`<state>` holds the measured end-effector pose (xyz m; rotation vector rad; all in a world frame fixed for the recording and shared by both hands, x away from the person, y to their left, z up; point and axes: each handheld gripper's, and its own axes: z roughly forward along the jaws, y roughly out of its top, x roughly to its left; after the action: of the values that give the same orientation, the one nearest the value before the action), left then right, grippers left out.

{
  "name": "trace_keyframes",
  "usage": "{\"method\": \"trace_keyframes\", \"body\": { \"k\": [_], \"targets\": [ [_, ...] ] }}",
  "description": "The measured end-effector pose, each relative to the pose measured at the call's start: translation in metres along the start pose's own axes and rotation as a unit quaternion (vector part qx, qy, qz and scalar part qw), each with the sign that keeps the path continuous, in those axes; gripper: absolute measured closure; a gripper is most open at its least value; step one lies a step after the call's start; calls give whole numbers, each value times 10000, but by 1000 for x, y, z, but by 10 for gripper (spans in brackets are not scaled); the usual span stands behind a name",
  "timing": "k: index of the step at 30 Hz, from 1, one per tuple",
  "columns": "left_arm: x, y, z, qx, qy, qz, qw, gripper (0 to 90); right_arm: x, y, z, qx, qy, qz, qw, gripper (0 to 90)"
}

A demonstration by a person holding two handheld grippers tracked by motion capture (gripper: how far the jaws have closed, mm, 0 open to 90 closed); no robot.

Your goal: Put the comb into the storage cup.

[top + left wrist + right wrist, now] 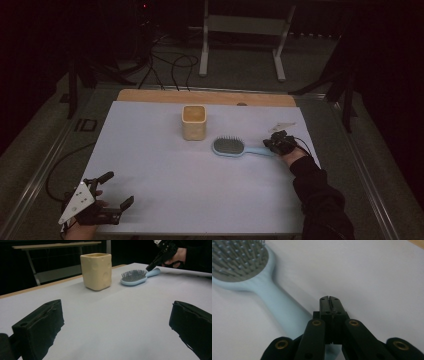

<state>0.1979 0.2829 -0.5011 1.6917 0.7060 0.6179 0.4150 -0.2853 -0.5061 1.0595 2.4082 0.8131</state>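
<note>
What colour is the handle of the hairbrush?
Light blue; the hairbrush handle shows best in the right gripper view.

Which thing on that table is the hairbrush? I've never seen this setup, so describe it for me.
Start at the white sheet covering the table. Right of its middle, beside the yellow square cup, lies the hairbrush, bristles up. It is pale blue and flat, its handle pointing toward the right gripper.
</note>
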Motion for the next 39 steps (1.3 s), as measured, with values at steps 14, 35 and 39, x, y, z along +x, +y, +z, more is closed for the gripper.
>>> {"method": "trace_keyframes", "body": {
  "k": [14,35,39],
  "targets": [
    [0,1,0,-7,8,6,10000,0,19,-7,-12,66,248,-260,9993,900],
    [-1,1,0,37,13,39,10000,0,55,-26,-29,30,484,-598,9970,900],
    [-1,1,0,41,16,49,10000,0,61,-28,-32,7,560,-643,9964,900]
  ]
}}
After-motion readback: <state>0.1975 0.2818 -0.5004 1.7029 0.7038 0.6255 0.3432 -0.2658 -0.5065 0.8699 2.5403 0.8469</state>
